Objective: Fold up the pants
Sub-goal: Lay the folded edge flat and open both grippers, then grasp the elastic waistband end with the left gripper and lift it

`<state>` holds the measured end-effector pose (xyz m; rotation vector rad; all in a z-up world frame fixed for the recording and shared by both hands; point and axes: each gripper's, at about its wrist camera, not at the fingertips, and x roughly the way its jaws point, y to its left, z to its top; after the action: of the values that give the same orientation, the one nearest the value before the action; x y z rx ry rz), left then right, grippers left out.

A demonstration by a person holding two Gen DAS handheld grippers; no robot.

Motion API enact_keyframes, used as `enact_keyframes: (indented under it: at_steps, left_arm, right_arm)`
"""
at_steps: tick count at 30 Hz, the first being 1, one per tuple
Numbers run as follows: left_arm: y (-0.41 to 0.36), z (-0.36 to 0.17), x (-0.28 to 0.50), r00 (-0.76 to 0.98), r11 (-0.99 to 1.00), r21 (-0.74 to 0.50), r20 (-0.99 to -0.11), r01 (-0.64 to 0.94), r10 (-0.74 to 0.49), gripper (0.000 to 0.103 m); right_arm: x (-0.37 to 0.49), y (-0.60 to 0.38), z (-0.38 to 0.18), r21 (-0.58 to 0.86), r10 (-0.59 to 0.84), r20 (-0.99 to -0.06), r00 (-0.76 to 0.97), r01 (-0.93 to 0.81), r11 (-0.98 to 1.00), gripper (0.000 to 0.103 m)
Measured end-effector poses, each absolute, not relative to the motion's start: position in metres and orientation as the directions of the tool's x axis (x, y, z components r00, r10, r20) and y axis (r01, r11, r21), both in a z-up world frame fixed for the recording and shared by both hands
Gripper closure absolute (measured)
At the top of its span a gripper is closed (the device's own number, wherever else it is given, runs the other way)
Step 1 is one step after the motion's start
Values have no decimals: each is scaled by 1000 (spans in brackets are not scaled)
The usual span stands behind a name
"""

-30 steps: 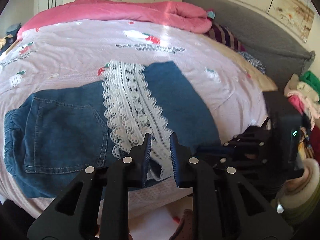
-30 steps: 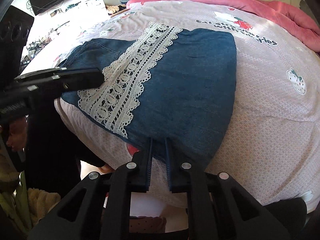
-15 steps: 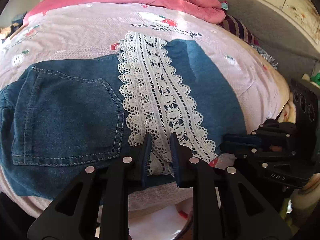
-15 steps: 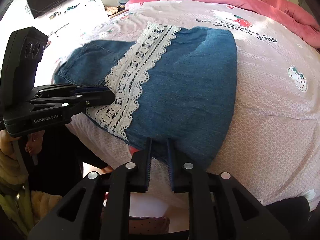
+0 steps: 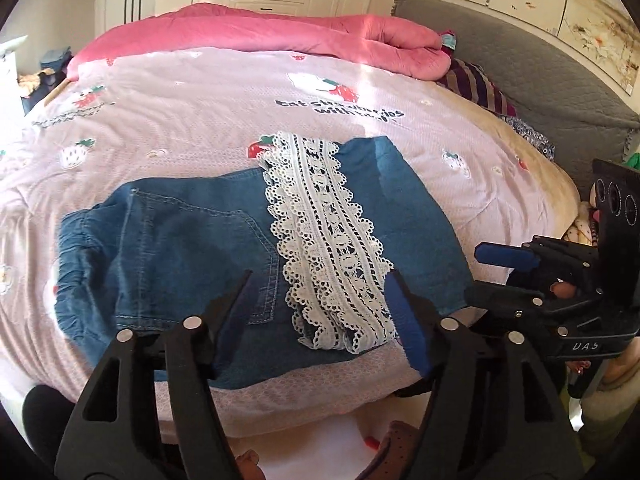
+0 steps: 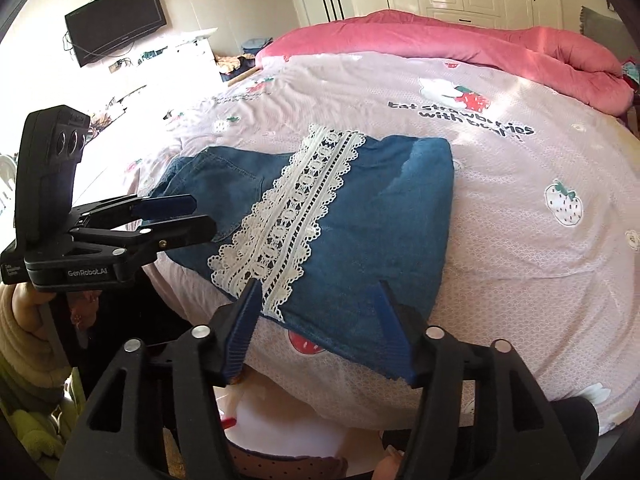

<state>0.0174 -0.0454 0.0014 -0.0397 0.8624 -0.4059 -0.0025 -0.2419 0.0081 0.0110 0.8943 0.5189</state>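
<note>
Evidently both the left gripper [image 5: 320, 292] and right gripper [image 6: 316, 300] have their jaws spread wide and hold nothing. The pants [image 5: 200, 256] lie folded at center frame on the bed [image 5: 208, 92], lace band [image 5: 332, 240] on top. At most one more fold seems left.

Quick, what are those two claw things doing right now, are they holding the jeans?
Left gripper: open, holding nothing, above the folded denim pants.
Right gripper: open, holding nothing, near the pants' edge.
</note>
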Motion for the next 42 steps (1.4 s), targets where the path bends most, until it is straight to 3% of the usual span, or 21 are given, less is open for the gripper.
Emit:
enact_keyframes:
  at_steps: [8, 15, 24, 42]
  left_arm:
    - [-34, 14, 9, 631, 934, -187, -696, 303, -344, 20]
    - [-17, 16, 3, 644, 943, -192, -692, 272, -326, 11]
    - [11, 12, 0, 654, 954, -210, -695, 212, -298, 10]
    - [87, -29, 8, 627, 946, -325, -734, 12, -260, 10]
  right_arm:
    - [-2, -241, 21, 228, 436, -717, 544, -408, 884, 26]
    - [2, -230, 24, 219, 430, -717, 549, -407, 887, 17]
    - [22, -214, 29, 227, 432, -718, 545, -404, 886, 9]
    - [88, -98, 32, 159, 496, -746, 444, -605, 780, 6]
